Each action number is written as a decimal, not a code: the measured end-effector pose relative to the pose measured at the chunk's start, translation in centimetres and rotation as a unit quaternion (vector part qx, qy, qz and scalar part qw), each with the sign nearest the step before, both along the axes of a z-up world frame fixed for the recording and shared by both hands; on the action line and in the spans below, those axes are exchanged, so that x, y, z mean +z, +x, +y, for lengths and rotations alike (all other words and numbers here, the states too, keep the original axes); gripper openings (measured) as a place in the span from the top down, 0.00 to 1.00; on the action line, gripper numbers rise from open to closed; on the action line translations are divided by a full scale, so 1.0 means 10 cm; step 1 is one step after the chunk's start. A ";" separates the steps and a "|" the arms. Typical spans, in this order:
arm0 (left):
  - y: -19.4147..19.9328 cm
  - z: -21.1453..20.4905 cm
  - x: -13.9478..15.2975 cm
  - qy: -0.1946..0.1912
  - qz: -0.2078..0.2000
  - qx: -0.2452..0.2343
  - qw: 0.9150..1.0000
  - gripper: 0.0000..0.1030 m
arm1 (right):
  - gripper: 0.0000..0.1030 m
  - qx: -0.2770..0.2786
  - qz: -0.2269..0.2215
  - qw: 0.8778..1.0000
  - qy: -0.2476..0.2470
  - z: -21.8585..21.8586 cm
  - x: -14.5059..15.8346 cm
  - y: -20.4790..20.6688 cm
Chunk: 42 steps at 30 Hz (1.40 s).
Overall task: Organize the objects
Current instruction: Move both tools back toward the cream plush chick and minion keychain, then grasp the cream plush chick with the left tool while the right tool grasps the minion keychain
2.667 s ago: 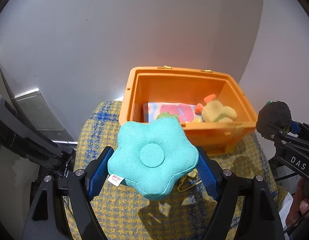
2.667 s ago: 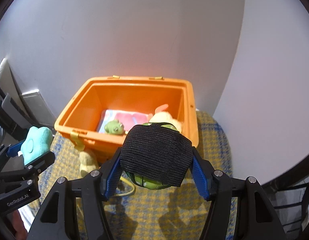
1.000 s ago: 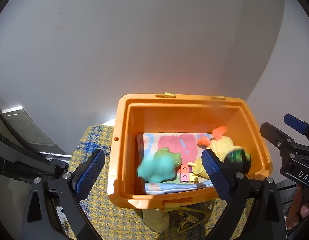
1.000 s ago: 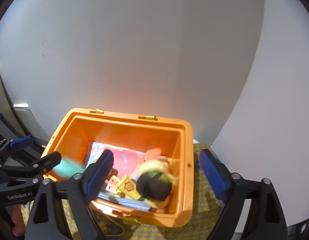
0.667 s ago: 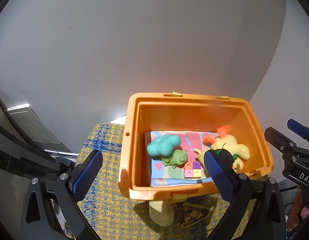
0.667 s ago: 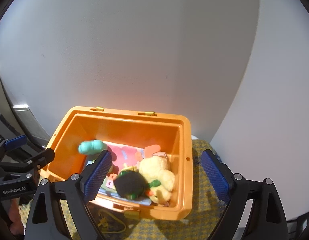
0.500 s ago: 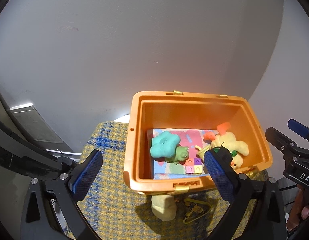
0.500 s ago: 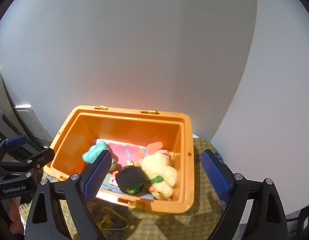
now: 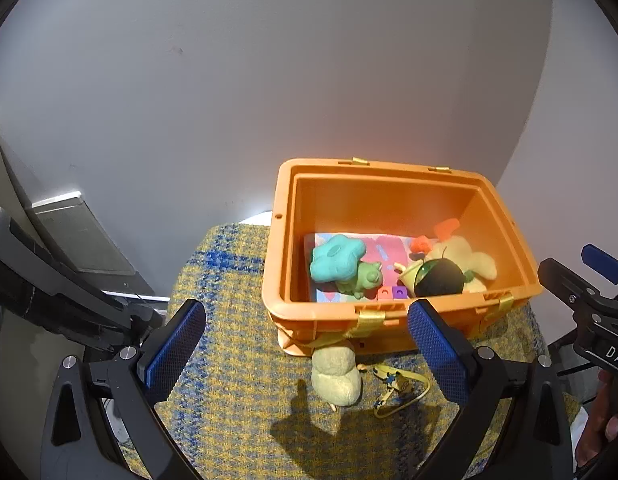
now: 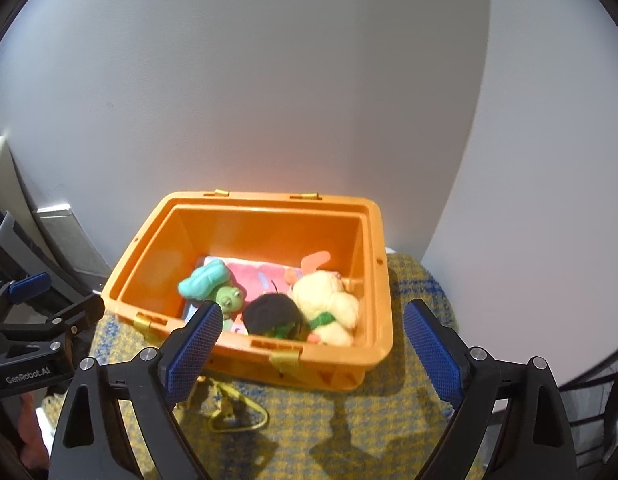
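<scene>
Plain grey wall backs a seat covered in yellow-and-blue checked fabric (image 9: pixel 237 364), and on it stands the orange bin (image 9: pixel 389 320) with its lid off.

From the left: the left gripper (image 9: pixel 305 344) hangs with its blue pads spread wide and nothing between them. A few seconds ago it clasped the teal flower cushion (image 9: pixel 336 257); that cushion now lies inside the bin at its left end, resting against a small green frog toy (image 9: pixel 363 278) on a pink-and-blue patterned cloth (image 9: pixel 379 248). To the right of these sit two little coloured blocks (image 9: pixel 391 292), then the black-wrapped green ball (image 10: pixel 275 314), which the right gripper was carrying then, now lodged against the cream plush animal (image 10: pixel 329 300) at the bin's right end. The right gripper (image 10: pixel 311 344) is likewise spread and empty, and both tools have backed off from the bin since the drop.

So two more items are stowed. Outside the bin, on the fabric just before its front wall, remain a pale cream plush piece (image 9: pixel 336 376) and, to its right, a yellow lanyard with a small charm (image 9: pixel 397 390) — likely the next things to gather, the plush nearer the left tool.
</scene>
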<state>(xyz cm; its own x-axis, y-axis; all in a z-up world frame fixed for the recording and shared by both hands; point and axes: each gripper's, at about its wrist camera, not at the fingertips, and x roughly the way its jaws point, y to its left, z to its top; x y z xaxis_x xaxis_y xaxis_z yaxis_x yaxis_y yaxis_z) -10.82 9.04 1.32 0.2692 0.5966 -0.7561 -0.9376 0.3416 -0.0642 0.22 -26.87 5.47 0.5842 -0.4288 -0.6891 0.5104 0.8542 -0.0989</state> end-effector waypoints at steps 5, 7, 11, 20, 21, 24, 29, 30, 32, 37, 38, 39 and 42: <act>0.01 -0.13 -0.10 0.002 0.001 -0.001 1.000 0.00 | 0.11 -0.006 0.002 1.000 0.008 0.03 -0.10 -0.13; 0.00 -0.19 -0.15 0.007 0.001 0.006 1.000 0.00 | 0.11 -0.013 0.004 1.000 0.015 0.04 -0.16 -0.19; 0.02 -0.27 -0.25 0.011 0.000 0.011 1.000 0.00 | 0.10 -0.020 0.005 1.000 0.022 0.04 -0.25 -0.29; 0.13 -0.35 -0.66 -0.004 -0.002 0.005 1.000 0.01 | 0.11 -0.037 0.025 0.998 0.040 0.01 -0.58 -0.45; 0.14 -0.35 -0.72 -0.005 -0.002 0.005 1.000 0.01 | 0.11 -0.039 0.027 0.998 0.041 0.00 -0.62 -0.46; 0.18 -0.35 -0.83 -0.004 0.000 0.005 1.000 0.02 | 0.10 -0.042 0.032 0.998 0.044 -0.01 -0.71 -0.49; 0.26 -0.33 -1.03 -0.014 0.005 0.003 1.000 0.11 | 0.10 -0.044 0.045 0.997 0.055 -0.03 -0.86 -0.50; 0.29 -0.32 -1.08 -0.019 0.006 0.001 1.000 0.14 | 0.10 -0.044 0.046 0.996 0.054 -0.02 -0.87 -0.51; 0.32 -0.31 -1.15 -0.025 0.008 -0.001 1.000 0.20 | 0.11 -0.044 0.050 0.996 0.052 -0.01 -0.89 -0.51; 0.38 -0.26 -1.31 -0.039 0.010 0.001 0.999 0.23 | 0.10 -0.046 0.057 0.996 0.052 -0.01 -0.95 -0.55; 0.40 -0.25 -1.34 -0.041 0.011 0.001 0.999 0.24 | 0.10 -0.047 0.059 0.996 0.053 -0.02 -0.96 -0.55; 0.41 -0.24 -1.36 -0.043 0.013 0.001 0.999 0.27 | 0.10 -0.049 0.060 0.996 0.054 -0.03 -0.97 -0.55; 0.46 -0.19 -1.45 -0.056 0.018 0.001 0.998 0.34 | 0.10 -0.052 0.064 0.995 0.054 -0.03 -1.00 -0.57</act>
